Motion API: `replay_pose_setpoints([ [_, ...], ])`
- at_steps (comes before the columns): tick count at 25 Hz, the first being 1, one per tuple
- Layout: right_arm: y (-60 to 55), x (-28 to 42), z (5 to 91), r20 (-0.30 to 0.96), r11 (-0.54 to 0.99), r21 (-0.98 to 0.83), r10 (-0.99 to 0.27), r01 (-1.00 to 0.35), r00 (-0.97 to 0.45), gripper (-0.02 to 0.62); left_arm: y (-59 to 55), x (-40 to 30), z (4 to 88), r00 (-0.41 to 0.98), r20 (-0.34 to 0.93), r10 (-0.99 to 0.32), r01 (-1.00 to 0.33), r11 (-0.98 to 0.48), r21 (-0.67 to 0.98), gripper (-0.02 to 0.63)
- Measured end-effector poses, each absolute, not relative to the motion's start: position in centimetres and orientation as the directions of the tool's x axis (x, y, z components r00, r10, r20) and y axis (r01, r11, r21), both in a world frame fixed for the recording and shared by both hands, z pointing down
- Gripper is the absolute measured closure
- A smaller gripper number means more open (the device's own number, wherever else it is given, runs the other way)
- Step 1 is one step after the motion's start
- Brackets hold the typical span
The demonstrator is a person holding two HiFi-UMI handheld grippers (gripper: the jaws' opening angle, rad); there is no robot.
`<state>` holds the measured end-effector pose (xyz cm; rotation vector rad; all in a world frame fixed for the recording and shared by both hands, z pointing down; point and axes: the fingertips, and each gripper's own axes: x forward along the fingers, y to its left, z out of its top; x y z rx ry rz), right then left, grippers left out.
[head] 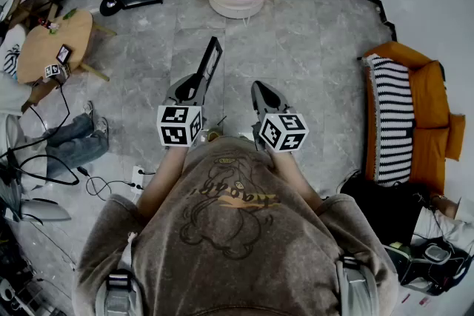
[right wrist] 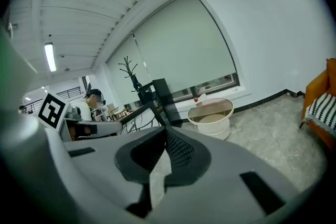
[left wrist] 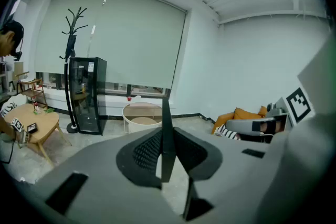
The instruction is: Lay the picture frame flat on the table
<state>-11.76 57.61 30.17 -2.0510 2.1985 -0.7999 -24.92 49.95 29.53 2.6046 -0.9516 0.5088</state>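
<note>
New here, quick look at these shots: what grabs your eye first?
The black frame stands out first. It is clamped edge-on in the left gripper and sticks out ahead over the floor mid-room. Beside it, the right gripper is shut and empty. After that come the round white table straight ahead and the orange sofa at the right.

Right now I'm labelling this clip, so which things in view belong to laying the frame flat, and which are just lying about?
Belongs to the job: picture frame, clamped edge-on in the left gripper; right gripper, shut and empty; round white table ahead, probably the target.
Just lying about: wooden side table; orange sofa; striped cushion; black cabinet; coat stand.
</note>
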Motion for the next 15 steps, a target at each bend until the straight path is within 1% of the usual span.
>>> replay_pose_setpoints([
  [6,56.9,-11.3,30.2,0.323,0.01,-0.376,-0.936,-0.926,-0.141,0.577,49.5,-24.1,29.5,0.713,0.434,-0.551,-0.667,-0.723,0.179,0.525],
  [11,56.4,-12.1,30.0,0.297,0.022,-0.392,-0.943,-0.919,-0.149,0.575,49.0,-24.7,29.7,0.714,0.431,-0.551,-0.668,-0.72,0.186,0.525],
  [15,56.2,-12.1,30.1,0.302,0.01,-0.408,-0.942,-0.913,-0.145,0.575,48.2,-25.1,29.7,0.716,0.43,-0.55,-0.668,-0.719,0.191,0.525],
])
